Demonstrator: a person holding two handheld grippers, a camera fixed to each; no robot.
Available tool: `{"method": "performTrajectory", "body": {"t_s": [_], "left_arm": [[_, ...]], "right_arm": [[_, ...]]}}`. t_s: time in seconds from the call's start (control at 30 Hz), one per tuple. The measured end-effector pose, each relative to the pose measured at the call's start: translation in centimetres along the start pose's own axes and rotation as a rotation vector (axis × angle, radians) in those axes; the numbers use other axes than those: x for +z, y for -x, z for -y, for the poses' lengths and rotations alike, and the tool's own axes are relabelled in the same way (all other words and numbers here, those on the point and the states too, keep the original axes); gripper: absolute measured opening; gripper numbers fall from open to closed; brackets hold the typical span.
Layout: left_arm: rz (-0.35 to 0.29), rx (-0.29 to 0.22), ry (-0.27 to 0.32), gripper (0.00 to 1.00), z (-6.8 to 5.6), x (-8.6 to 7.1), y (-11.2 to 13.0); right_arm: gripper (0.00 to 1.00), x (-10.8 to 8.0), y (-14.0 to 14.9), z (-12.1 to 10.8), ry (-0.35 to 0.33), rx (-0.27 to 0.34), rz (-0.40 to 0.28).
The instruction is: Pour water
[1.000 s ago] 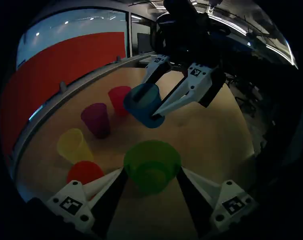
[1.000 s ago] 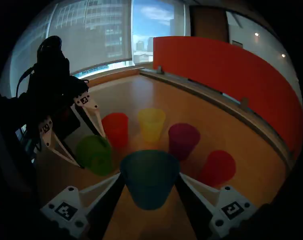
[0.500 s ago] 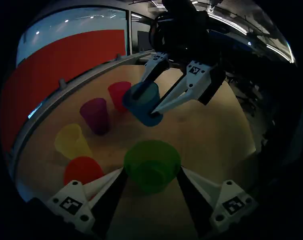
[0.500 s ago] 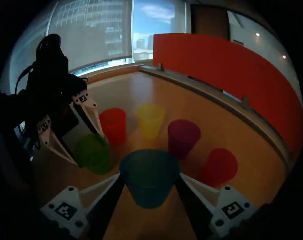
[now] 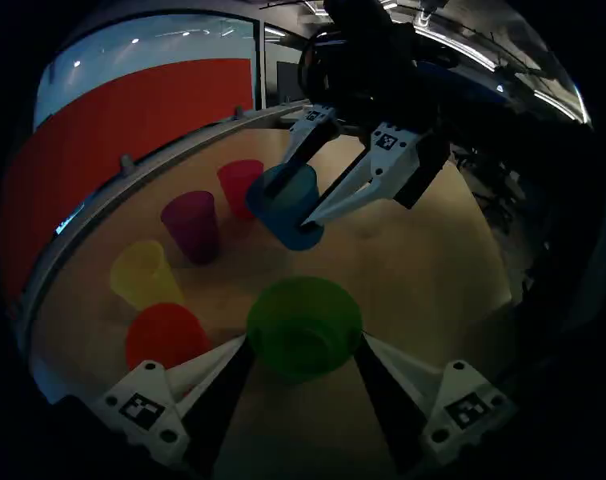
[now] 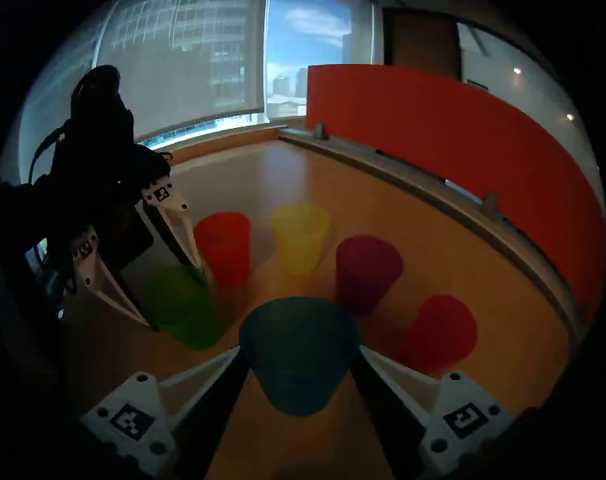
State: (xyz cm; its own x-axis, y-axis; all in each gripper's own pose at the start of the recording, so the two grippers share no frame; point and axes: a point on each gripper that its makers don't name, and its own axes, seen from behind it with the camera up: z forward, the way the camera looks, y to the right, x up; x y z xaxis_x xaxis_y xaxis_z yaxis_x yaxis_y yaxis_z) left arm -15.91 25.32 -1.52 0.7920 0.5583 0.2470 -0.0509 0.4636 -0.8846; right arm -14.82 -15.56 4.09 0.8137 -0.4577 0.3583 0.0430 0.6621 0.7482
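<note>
A translucent green plastic cup (image 5: 304,320) is gripped between both fingers of the left tool (image 5: 303,346). A translucent blue plastic cup (image 6: 298,344) is clamped in the same way by the right tool (image 6: 298,364), which is seen ahead of the left tool, its cup kept apart from the green one. A spill onto the wooden desk (image 5: 431,264) is judged the main risk from here. If the blue cup is tipped before its lip is brought over the green mouth, the stream would be lost. A smooth, tapered wall could also be let slip through the fingers, or a neighbouring cup could be knocked by a swinging tool. Ahead and to the left of the left tool, four loose cups are stood upright, taken left to right: a yellow cup (image 5: 142,276), an orange-red cup (image 5: 162,344), a purple cup (image 5: 192,226) and a pink-red cup (image 5: 240,182). Nothing can be made out inside these four. Whether water is held in the blue or the green cup cannot be told in the dim light.
</note>
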Motion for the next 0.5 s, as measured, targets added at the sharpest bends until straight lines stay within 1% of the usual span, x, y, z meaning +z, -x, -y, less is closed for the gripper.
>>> {"method": "performTrajectory", "body": {"t_s": [0.2, 0.4, 0.5], "left_arm": [[0.01, 0.006, -0.006, 0.85, 0.1, 0.1, 0.4], [0.03, 0.032, -0.019, 0.85, 0.2, 0.2, 1.0], [0.034, 0.03, -0.016, 0.85, 0.0, 0.2, 1.1]], "right_arm": [[0.89, 0.2, 0.3, 0.1, 0.001, 0.0, 0.007], [0.89, 0.7, 0.8, 0.3, -0.002, -0.001, 0.015], [0.89, 0.9, 1.1, 0.4, 0.0, -0.002, 0.019]]}}
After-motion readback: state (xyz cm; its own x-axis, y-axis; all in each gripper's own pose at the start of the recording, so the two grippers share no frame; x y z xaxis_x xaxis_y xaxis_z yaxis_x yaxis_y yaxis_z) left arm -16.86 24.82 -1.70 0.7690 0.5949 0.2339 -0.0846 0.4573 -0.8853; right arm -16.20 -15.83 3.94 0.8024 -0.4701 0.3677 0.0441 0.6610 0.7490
